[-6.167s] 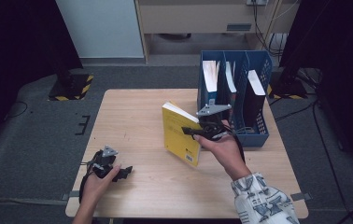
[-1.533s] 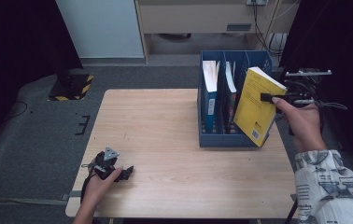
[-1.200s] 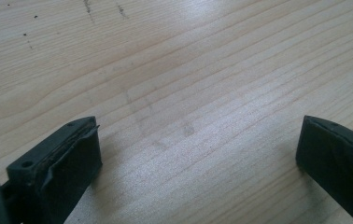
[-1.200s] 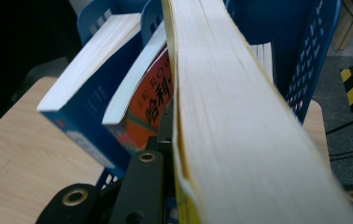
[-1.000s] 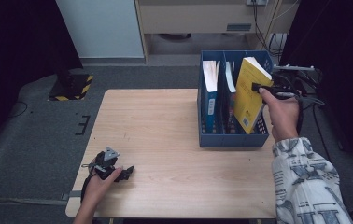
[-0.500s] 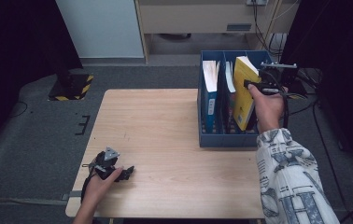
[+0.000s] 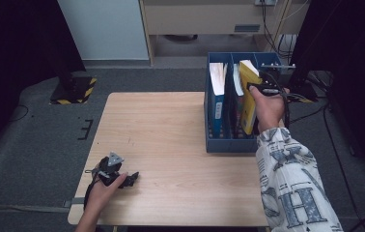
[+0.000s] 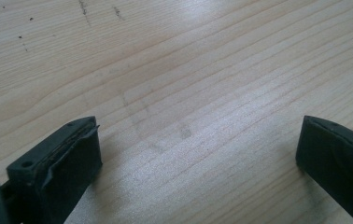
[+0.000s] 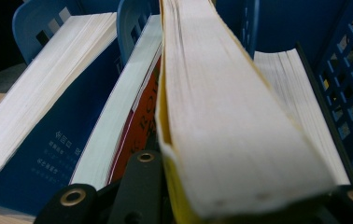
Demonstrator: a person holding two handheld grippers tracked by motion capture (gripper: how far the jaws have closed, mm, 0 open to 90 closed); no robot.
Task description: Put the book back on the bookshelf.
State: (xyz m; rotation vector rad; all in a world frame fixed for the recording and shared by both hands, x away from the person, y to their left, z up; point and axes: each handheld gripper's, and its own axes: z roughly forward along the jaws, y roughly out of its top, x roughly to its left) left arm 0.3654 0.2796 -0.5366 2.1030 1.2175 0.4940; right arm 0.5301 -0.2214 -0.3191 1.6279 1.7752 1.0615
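High view first: the wooden table [image 7: 171, 145] spreads out before me, its pale grain bare apart from what sits at its far right and near left. On the far right part of it stands the blue file rack [image 7: 229, 145], divided into upright compartments. A blue book [image 7: 216, 96] stands in the leftmost compartment, its white page edges turned up; in my right gripper view that same blue book [image 9: 39, 140] leans at the left, a red-covered book [image 9: 139, 126] stands just beside it, and another block of pages [image 9: 300, 93] sits at the right against the latticed blue wall. The yellow book [image 7: 248, 96] is the thing I am handling: it stands tilted between those neighbours, lower end down inside the rack, upper end above the rim. My right gripper [image 7: 262, 89] is clamped on its upper edge, and in my right gripper view the thick fan of the yellow book [image 9: 230, 140] runs straight up from between my black jaws. My left gripper [image 7: 122, 178] rests low on the near left part of the table, well apart from the rack, its jaws spread wide over bare wood with nothing between them.
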